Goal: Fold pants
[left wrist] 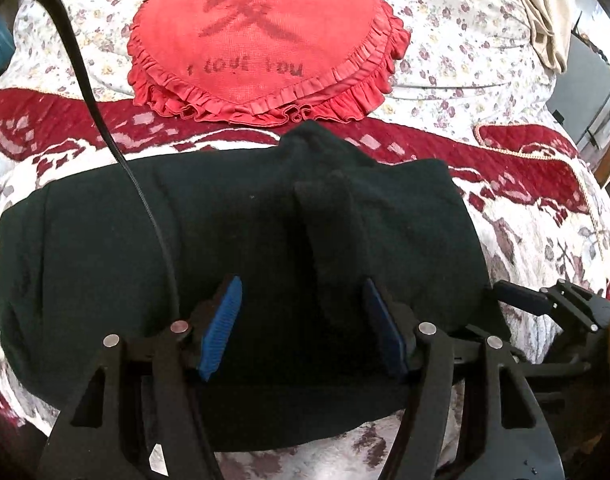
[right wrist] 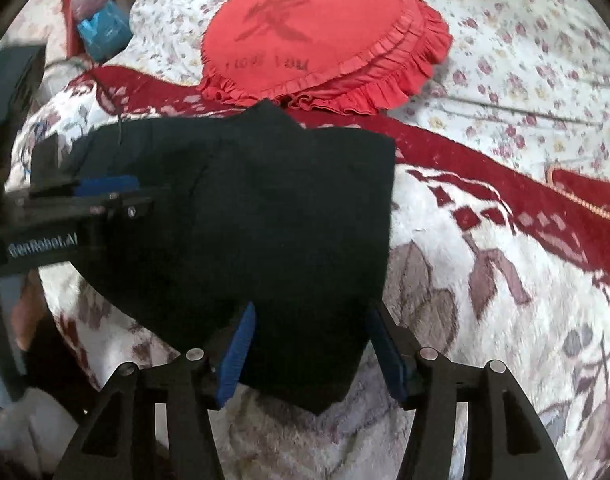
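The black pants (left wrist: 233, 240) lie folded into a thick bundle on the red and white blanket (left wrist: 545, 208). A raised ridge of cloth (left wrist: 325, 232) runs down the bundle's middle. My left gripper (left wrist: 301, 282) hangs over the bundle's near side, open, its blue pads (left wrist: 221, 328) standing apart either side of the ridge's end. My right gripper (right wrist: 311, 309) straddles the near right corner of the pants (right wrist: 265, 220), also open, with cloth lying between its blue pads (right wrist: 239, 352). Each gripper shows at the edge of the other's view: the right gripper (left wrist: 545, 304) and the left gripper (right wrist: 105, 192).
A red frilled heart pillow (left wrist: 265, 40) lies just beyond the pants on a floral sheet (left wrist: 465, 40). A black cable (left wrist: 105, 120) crosses the left wrist view. Beige cloth (left wrist: 545, 12) hangs at the far right. A blue bag (right wrist: 101, 32) sits beside the bed's far left.
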